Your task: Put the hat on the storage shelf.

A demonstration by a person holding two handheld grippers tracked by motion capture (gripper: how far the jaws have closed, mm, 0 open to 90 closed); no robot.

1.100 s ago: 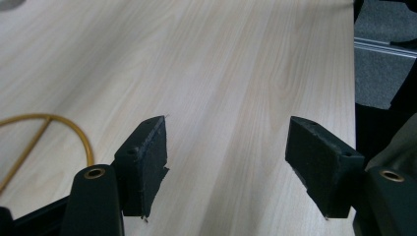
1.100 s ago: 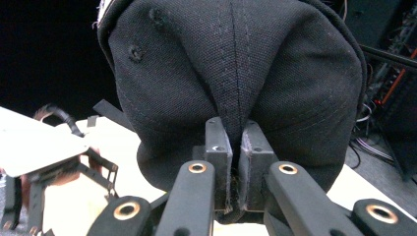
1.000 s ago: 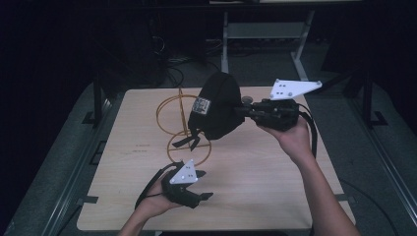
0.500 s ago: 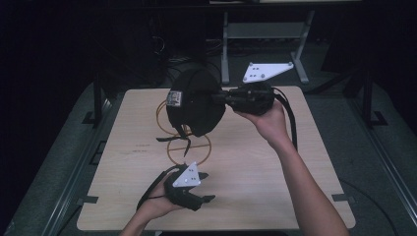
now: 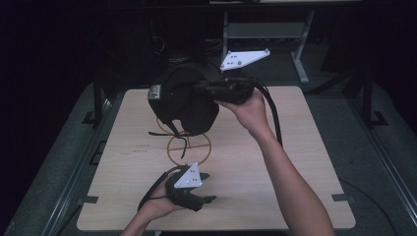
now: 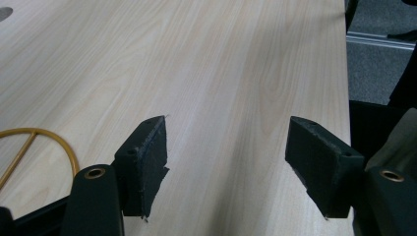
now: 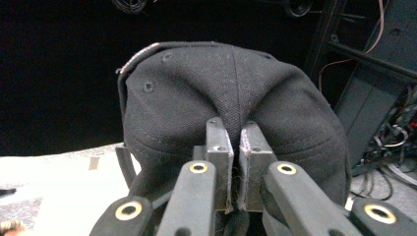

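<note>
A: Where's the black cap (image 5: 186, 101)?

B: Up in the air over the far half of the table (image 5: 305, 196), lifted clear of the wood. It hangs above a wire stand (image 5: 189, 147), a yellowish ring with a spoke across it, which sits near the middle of the table. The cap's strap dangles down toward that ring.

A: What has hold of it?

B: The right gripper (image 5: 209, 88). In the right gripper view its jaws are pinched nearly together on a fold of the cap's fabric (image 7: 231, 98), with the crown bulging out on both sides of them. The person's right hand (image 5: 251, 110) carries it from the far right side, the cable looping down beside the forearm.

A: And the other one?

B: The left gripper (image 5: 204, 188) rests low near the table's near edge, a little left of centre. Its jaws stand wide apart with bare wood between them. The edge of the ring shows at the left of the left gripper view.
</note>
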